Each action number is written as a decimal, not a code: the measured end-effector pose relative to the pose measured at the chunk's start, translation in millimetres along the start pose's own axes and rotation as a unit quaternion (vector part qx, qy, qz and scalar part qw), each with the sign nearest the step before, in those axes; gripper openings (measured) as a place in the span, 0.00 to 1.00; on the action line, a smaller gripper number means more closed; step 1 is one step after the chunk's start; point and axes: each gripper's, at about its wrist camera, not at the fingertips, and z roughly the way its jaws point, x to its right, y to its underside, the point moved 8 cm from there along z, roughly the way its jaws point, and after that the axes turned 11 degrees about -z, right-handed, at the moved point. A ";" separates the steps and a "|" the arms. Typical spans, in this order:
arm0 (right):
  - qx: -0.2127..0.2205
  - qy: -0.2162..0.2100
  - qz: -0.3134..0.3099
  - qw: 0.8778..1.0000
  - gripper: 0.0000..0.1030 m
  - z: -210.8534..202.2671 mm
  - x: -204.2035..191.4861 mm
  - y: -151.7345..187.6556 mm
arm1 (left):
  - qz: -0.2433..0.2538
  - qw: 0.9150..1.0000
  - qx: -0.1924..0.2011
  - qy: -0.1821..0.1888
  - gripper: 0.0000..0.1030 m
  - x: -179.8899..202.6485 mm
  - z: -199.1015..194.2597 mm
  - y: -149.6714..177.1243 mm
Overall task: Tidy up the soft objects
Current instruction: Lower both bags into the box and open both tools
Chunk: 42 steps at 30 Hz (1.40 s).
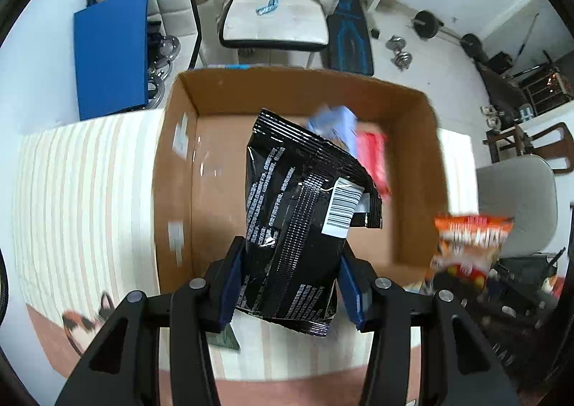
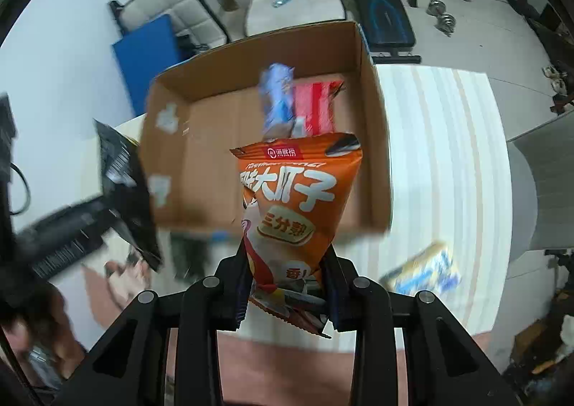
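Observation:
My left gripper (image 1: 291, 284) is shut on a black snack bag (image 1: 301, 212) and holds it above the near part of an open cardboard box (image 1: 287, 90). My right gripper (image 2: 287, 280) is shut on an orange snack bag (image 2: 294, 212), held in front of the same box (image 2: 373, 119). Inside the box lie a blue packet (image 2: 276, 97) and a red packet (image 2: 315, 104); they also show in the left wrist view as a blue packet (image 1: 337, 126) and a red packet (image 1: 375, 158). The orange bag shows blurred at the right of the left wrist view (image 1: 466, 244).
The box stands on a striped tablecloth (image 1: 82, 198). A yellow and blue packet (image 2: 423, 273) lies on the cloth to the right of the box. Chairs, a blue pad (image 1: 111, 54) and gym weights stand beyond the table.

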 end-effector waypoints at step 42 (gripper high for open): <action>-0.063 0.060 -0.015 0.996 1.00 87.5 -29.0 -31.5 | 0.021 0.999 -0.024 -0.023 0.97 -5.6 32.8 -22.3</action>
